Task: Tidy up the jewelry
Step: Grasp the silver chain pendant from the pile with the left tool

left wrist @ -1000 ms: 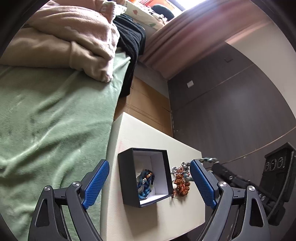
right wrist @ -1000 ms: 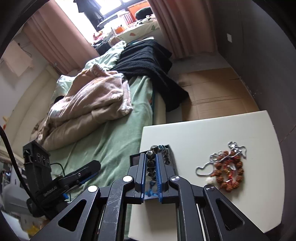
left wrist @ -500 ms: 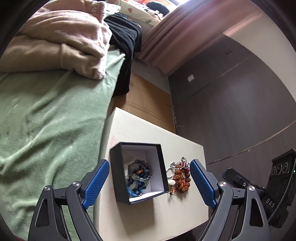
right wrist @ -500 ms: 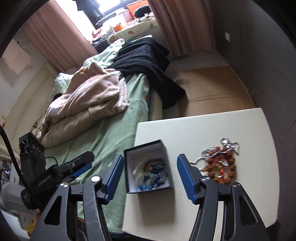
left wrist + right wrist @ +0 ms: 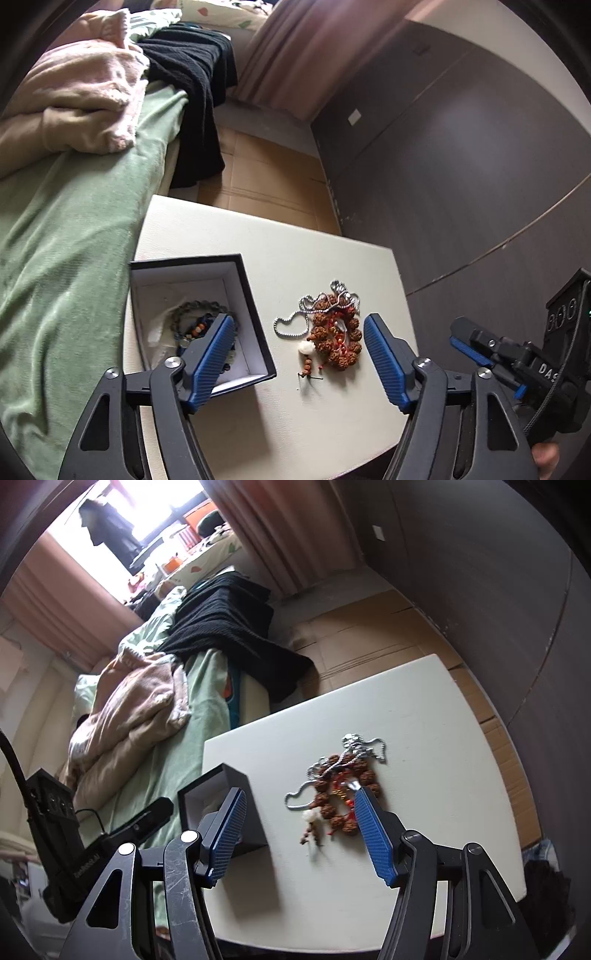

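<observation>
A black box [image 5: 255,317] with a white inside stands on the left of the white table [image 5: 280,251] and holds bead bracelets [image 5: 195,317]. To its right lies a pile of brown beads [image 5: 332,339] tangled with a silver chain [image 5: 291,325]. My left gripper [image 5: 299,325] hovers above that pile. Its jaws are closing, and nothing is pressed between the pads. My right gripper [image 5: 299,795] is open and empty, also over the brown beads [image 5: 332,801], with the box [image 5: 218,779] beside its left finger. In each view the other gripper shows at the edge.
A bed with a green sheet [image 5: 74,240], pink blankets [image 5: 85,96] and a black garment [image 5: 195,74] runs along the table's left side. A dark wall [image 5: 461,166] stands close on the right. Cardboard [image 5: 266,184] covers the floor beyond the table.
The right gripper opened and left the dark bead bracelet in the box. Both grippers then shifted from the box to the pile on the right. The left jaws have narrowed.
</observation>
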### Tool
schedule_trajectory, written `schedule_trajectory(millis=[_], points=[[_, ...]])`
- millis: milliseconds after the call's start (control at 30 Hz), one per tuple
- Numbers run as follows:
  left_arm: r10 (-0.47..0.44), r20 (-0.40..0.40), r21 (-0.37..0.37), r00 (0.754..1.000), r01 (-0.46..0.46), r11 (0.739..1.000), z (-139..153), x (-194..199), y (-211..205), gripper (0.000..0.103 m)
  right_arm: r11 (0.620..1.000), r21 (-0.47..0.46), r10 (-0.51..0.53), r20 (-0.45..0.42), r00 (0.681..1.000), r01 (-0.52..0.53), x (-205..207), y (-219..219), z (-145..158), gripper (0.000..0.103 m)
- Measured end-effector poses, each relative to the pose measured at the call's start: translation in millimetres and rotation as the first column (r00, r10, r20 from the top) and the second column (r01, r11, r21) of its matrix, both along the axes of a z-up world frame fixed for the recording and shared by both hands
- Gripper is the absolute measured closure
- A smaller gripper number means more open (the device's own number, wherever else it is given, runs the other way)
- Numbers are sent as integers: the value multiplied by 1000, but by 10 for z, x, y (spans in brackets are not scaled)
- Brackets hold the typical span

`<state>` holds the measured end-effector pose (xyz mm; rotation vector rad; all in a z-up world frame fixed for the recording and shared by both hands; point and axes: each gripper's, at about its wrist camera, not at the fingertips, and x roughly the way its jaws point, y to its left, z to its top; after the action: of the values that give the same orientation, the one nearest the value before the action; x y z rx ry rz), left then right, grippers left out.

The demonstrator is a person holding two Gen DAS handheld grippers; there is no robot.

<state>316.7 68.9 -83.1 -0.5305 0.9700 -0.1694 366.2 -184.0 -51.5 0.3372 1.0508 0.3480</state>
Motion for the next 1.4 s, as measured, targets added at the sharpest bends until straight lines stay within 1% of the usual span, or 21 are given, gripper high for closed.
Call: schedule_trajectory(millis=[100, 167, 233, 333, 367, 467, 500, 533, 633, 833, 900, 967, 1067, 1167, 1233, 1267, 1300, 1333, 1367, 1400], points=[[-29, -30, 42, 999, 30, 999, -44, 100, -192, 33, 998, 34, -44, -20, 999, 45, 32, -184, -108, 41], [-34, -43, 48, 998, 36, 998, -64, 189, -309, 35, 995, 55, -75, -49, 996, 77, 66, -296, -188, 41], [-33, -50, 59, 998, 36, 998, -58, 277, -414, 36, 994, 63, -90, -48, 995, 92, 108, -384, -233, 41], [-42, -62, 86, 997, 47, 995, -69, 425, -587, 39, 988, 68, -137, -71, 988, 141, 178, -547, -331, 41], [-54, -66, 101, 996, 60, 993, -79, 480, -659, 39, 987, 70, -142, -81, 987, 148, 204, -582, -359, 41], [-101, -77, 103, 992, 109, 989, -147, 595, -839, 39, 983, 107, -141, -101, 985, 152, 260, -682, -440, 41], [-114, -92, 132, 989, 125, 983, -190, 647, -924, 39, 981, 111, -144, -114, 983, 157, 276, -710, -479, 41], [-130, -104, 159, 986, 146, 977, -229, 696, -998, 39, 981, 112, -143, -125, 982, 157, 293, -736, -514, 41], [-145, -126, 176, 981, 166, 970, -330, 832, -1130, 39, 981, 112, -138, -154, 978, 156, 370, -825, -620, 41], [-171, -171, 223, 970, 207, 953, -535, 1165, -1316, 39, 976, 83, -186, -186, 965, 204, 484, -1037, -807, 41], [-180, -190, 231, 965, 223, 947, -617, 1271, -1378, 42, 973, 76, -199, -200, 959, 217, 518, -1124, -864, 41], [-186, -209, 239, 960, 235, 942, -706, 1356, -1434, 47, 970, 88, -205, -211, 956, 227, 547, -1210, -898, 41], [-184, -236, 262, 954, 245, 934, -830, 1471, -1513, 50, 965, 80, -230, -206, 951, 251, 570, -1288, -905, 41], [-190, -271, 267, 944, 263, 927, -943, 1546, -1591, 51, 963, 81, -236, -215, 948, 258, 602, -1325, -938, 41], [-198, -302, 296, 932, 289, 910, -1024, 1561, -1667, 51, 963, 68, -242, -221, 945, 262, 616, -1339, -960, 41], [-203, -291, 324, 935, 296, 898, -1003, 1544, -1696, 51, 963, 59, -244, -219, 945, 263, 627, -1337, -965, 41], [-209, -303, 355, 930, 314, 881, -1014, 1536, -1745, 52, 964, 50, -245, -217, 945, 261, 635, -1342, -964, 41], [-216, -300, 385, 929, 325, 864, -1010, 1523, -1788, 54, 965, 46, -244, -215, 946, 260, 635, -1341, -962, 41], [-213, -300, 417, 930, 328, 847, -1010, 1510, -1815, 60, 965, 45, -243, -214, 946, 258, 638, -1334, -960, 41], [-210, -300, 438, 931, 330, 836, -1009, 1495, -1828, 63, 965, 45, -242, -214, 946, 257, 639, -1337, -962, 41]])
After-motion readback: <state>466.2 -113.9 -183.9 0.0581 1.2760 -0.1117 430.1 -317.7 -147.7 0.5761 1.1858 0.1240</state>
